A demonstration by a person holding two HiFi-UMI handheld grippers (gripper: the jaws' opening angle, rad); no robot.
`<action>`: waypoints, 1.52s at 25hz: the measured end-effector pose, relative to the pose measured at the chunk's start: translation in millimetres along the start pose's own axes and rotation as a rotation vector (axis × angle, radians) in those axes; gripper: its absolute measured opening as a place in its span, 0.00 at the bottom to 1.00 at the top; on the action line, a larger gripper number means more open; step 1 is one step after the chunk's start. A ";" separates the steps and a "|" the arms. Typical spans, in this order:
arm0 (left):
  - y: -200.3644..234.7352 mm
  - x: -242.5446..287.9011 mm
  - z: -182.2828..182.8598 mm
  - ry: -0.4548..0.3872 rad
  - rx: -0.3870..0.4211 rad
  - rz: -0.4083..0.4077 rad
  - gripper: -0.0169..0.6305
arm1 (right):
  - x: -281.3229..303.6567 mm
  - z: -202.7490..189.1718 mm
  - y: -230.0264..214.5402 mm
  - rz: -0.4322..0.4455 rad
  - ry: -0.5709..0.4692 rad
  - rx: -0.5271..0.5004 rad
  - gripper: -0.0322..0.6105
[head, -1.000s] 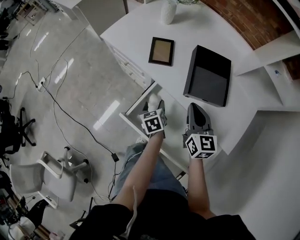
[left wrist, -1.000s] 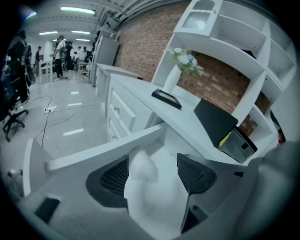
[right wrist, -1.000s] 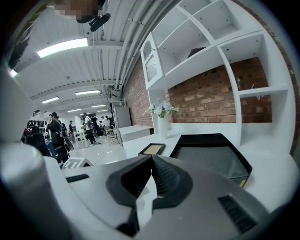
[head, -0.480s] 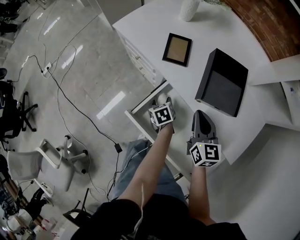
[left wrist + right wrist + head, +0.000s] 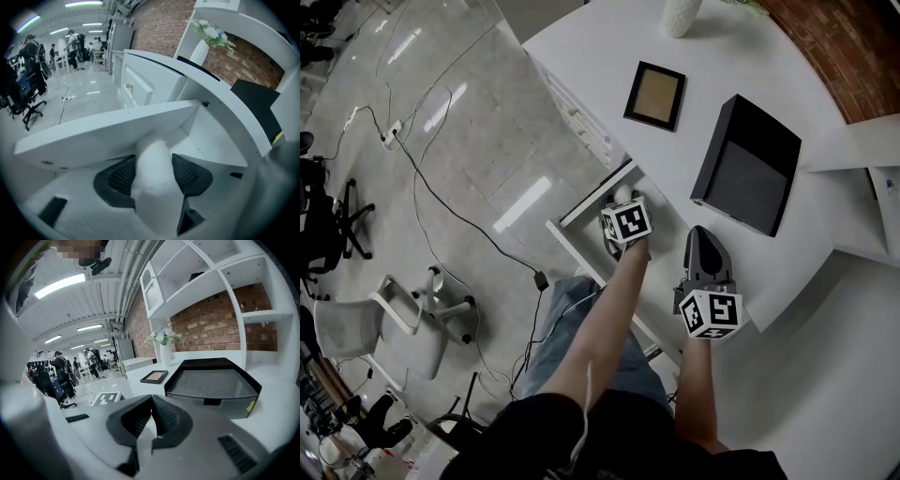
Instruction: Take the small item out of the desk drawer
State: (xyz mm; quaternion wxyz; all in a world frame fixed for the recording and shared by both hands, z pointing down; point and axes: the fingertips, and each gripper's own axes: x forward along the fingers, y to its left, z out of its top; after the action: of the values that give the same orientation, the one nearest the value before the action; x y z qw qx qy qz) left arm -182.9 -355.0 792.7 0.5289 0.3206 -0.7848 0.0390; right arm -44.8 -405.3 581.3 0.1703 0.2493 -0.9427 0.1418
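The white desk (image 5: pixel 609 52) has one drawer (image 5: pixel 592 200) pulled open at its front edge. My left gripper (image 5: pixel 618 200) reaches down into that drawer. In the left gripper view a small white, cloth-like item (image 5: pixel 151 157) stands between the two dark pads (image 5: pixel 119 177). The jaws of the left gripper (image 5: pixel 153 180) are closing, and both pads touch the item's sides. The drawer's white wall (image 5: pixel 117 126) rises just behind it. My right gripper (image 5: pixel 703 246) hovers over the desk top right of the drawer, shut with nothing in it; its tips (image 5: pixel 151 420) meet.
On the desk stand a black tray-like box (image 5: pixel 746 164), a small picture frame (image 5: pixel 654 95) and a white vase (image 5: pixel 682 15). White shelves (image 5: pixel 872 159) run along the right. Cables (image 5: pixel 422 187) and a white chair (image 5: pixel 412 319) are on the floor to the left.
The left gripper has gone a little deeper into the open drawer. The right gripper has stayed over the desk top.
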 end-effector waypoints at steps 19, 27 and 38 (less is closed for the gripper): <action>-9.7 -34.7 6.7 -0.053 0.084 -0.074 0.28 | -17.2 2.3 2.8 -0.047 -0.024 0.022 0.05; -27.9 -97.7 46.1 -0.252 0.178 -0.204 0.28 | -38.3 25.0 6.4 -0.114 -0.098 0.029 0.05; -154.5 -233.8 118.8 -0.643 0.597 -0.627 0.28 | -128.7 71.6 -46.9 -0.445 -0.325 0.068 0.05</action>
State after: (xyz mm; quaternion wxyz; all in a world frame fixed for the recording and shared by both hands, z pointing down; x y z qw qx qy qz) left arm -139.5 -416.8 497.9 0.1340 0.6717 -0.7286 0.0006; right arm 66.8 -415.4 474.9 0.0352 0.4754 -0.8744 0.0903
